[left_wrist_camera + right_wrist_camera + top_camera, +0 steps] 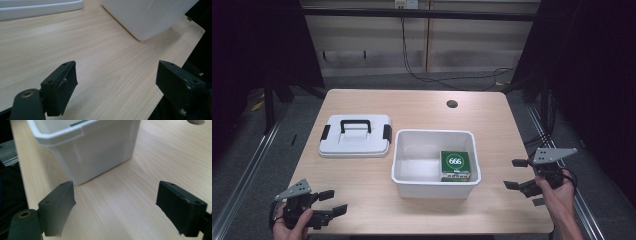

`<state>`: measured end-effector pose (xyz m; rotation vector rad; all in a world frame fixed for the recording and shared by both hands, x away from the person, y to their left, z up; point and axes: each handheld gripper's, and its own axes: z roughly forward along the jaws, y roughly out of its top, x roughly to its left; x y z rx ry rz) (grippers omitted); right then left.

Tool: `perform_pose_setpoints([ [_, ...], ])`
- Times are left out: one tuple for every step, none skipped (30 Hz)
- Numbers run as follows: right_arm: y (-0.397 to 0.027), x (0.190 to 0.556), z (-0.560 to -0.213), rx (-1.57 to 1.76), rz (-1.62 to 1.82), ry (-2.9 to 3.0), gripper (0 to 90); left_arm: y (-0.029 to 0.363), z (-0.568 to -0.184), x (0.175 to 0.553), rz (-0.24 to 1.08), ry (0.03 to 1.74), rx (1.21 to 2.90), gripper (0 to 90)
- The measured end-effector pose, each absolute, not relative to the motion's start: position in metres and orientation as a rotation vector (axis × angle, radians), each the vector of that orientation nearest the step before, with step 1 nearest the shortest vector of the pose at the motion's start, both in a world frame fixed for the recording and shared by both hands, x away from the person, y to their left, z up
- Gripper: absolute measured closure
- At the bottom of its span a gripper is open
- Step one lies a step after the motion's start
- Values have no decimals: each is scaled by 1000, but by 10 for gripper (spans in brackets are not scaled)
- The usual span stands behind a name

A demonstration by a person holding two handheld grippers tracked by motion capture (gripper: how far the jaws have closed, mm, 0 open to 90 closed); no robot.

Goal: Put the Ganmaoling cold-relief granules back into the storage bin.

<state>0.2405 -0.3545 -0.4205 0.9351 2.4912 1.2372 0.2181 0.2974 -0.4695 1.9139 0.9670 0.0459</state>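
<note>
A white plastic bin (435,177) stands mid-table with a green box (455,162) marked 666 lying in its right part. Its white lid (355,135), with a black handle and black clips, lies flat to the left of the bin. My left gripper (333,202) is open near the table's front left corner, nothing between its jaws; in the left gripper view (116,80) the bin's corner (147,17) is ahead. My right gripper (516,174) is open at the right edge, empty, facing the bin's wall (97,147).
A round cable hole (452,104) sits near the table's far right. Bare wood (367,180) stretches between the left gripper and the bin. Dark floor and metal rails flank both table sides.
</note>
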Motion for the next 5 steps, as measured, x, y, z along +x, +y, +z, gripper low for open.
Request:
perform_pose_setpoints([
  [-354, 241, -421, 935, 1237, 2491, 149, 298, -469, 218, 44, 965, 1916, 171],
  [-356, 241, -425, 947, 1234, 2503, 175, 298, -470, 218, 43, 966, 1913, 171],
  [-356, 242, -430, 957, 1227, 2514, 183, 298, -469, 218, 45, 968, 1910, 171],
  [-357, 242, -437, 995, 1206, 2479, 162, 298, -469, 218, 44, 970, 1909, 171],
  [-357, 242, -437, 995, 1206, 2479, 162, 298, -470, 218, 44, 967, 1912, 171],
])
